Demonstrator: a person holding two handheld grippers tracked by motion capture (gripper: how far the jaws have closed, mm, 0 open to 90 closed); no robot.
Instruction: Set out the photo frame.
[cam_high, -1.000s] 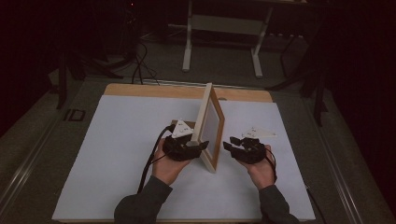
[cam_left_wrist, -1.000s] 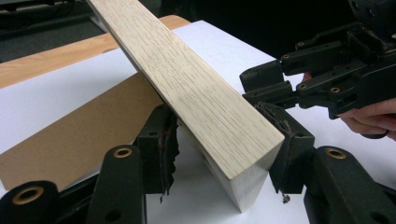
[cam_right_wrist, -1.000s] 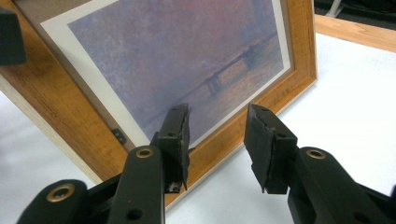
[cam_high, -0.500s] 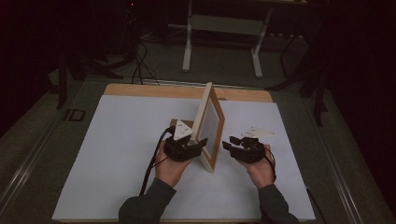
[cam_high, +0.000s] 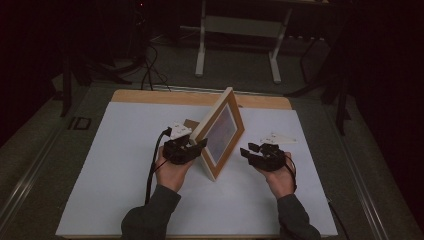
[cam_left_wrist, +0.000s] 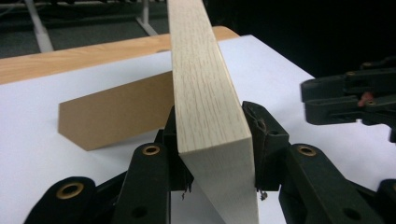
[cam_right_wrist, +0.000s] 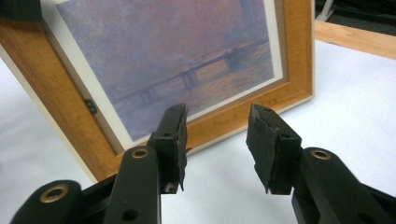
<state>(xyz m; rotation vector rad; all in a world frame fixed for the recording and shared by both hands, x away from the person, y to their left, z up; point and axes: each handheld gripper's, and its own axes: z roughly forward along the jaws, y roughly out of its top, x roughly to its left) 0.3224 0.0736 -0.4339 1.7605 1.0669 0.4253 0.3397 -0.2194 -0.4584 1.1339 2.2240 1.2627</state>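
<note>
A wooden picture frame (cam_high: 220, 132) with a hazy purple river print stands upright on the white sheet, propped by a brown cardboard back stand (cam_left_wrist: 116, 109). My left gripper (cam_high: 200, 145) is at the frame's near left edge. In the left gripper view its jaws have just been closing, and both pads now press on the frame's pale side edge (cam_left_wrist: 205, 93). My right gripper (cam_high: 247, 152) rests on the sheet to the right of the frame. In the right gripper view it (cam_right_wrist: 217, 126) stands open, facing the print (cam_right_wrist: 187, 56), with nothing between its pads.
The white sheet (cam_high: 125, 175) covers a wooden table whose far edge (cam_high: 150, 96) shows. A metal stand's legs (cam_high: 240, 25) and cables lie on the dark floor beyond. There is free sheet to the left and in front of the hands.
The left hand has shifted a little toward the frame and its jaws have closed on the frame's edge. The right hand and its gripper have stayed where they were.
</note>
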